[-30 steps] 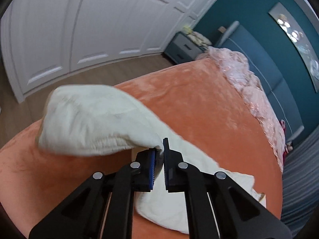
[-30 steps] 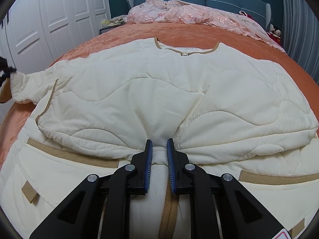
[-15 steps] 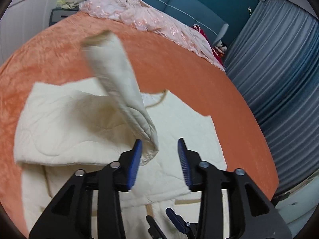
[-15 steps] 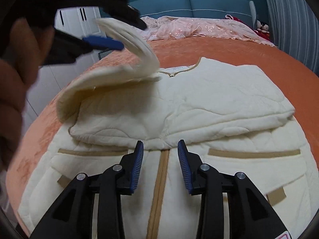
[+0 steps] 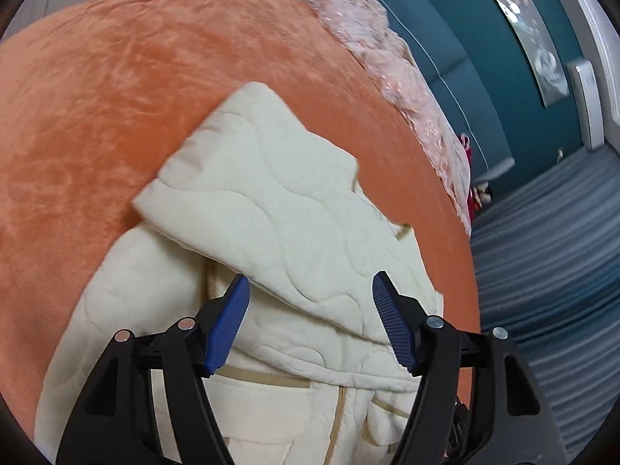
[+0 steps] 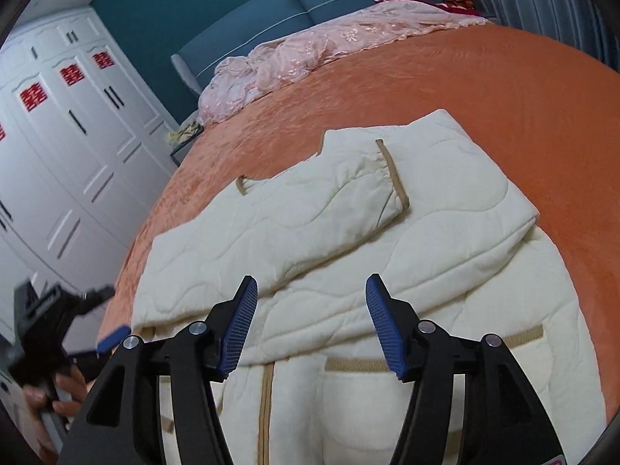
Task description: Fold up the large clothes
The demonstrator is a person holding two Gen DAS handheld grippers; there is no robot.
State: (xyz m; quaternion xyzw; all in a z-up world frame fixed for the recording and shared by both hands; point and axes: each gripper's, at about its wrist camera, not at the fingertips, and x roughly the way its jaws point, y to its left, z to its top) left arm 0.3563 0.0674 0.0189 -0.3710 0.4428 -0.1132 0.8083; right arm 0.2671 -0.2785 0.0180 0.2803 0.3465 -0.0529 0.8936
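**Quilted coat lies folded on the orange bed**

Red double-happiness cutouts (image 6: 71, 74) mark the white wardrobe (image 6: 58, 162) doors. An orange bedspread (image 6: 503, 89) covers the bed, with pink lace bedding (image 6: 310, 50) along its head edge below a teal headboard (image 6: 294, 4). The cream coat (image 6: 348, 232) lies mid-bed (sleeves folded across its chest). The left gripper (image 5: 310, 319) and right gripper (image 6: 312, 319) both gape wide above it, holding nothing.

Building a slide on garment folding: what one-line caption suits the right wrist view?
Right gripper open above a cream quilted jacket, sleeve folded across its chest, on an orange bedspread.
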